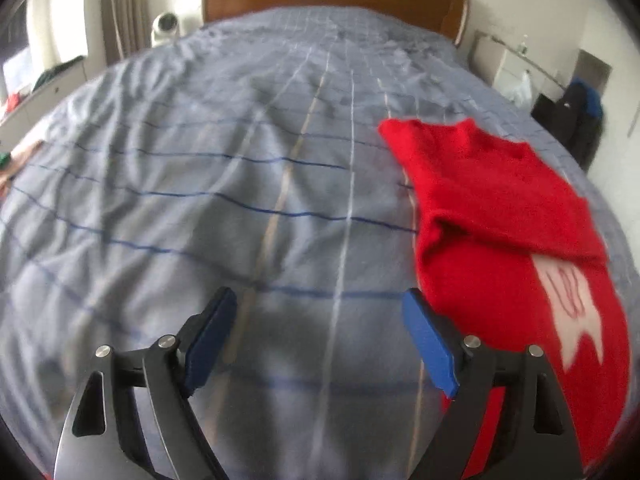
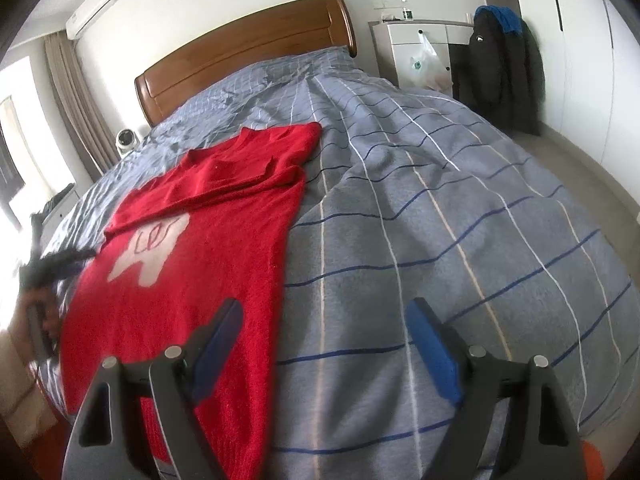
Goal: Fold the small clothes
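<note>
A red sweater [image 1: 516, 216] with a white print lies flat on the blue-grey checked duvet [image 1: 200, 184], a sleeve folded across its chest. My left gripper [image 1: 320, 300] is open and empty, hovering over bare duvet just left of the sweater's edge. In the right wrist view the sweater [image 2: 192, 264] lies at the left, and my right gripper [image 2: 324, 308] is open and empty above its right edge near the hem. The left gripper [image 2: 52, 264] shows blurred at the sweater's far left side.
A wooden headboard [image 2: 248, 48] stands at the far end of the bed. A white cabinet [image 2: 416, 48] and a dark coat [image 2: 500, 60] stand at the right. A small white fan [image 1: 164, 28], curtains and a window are at the left.
</note>
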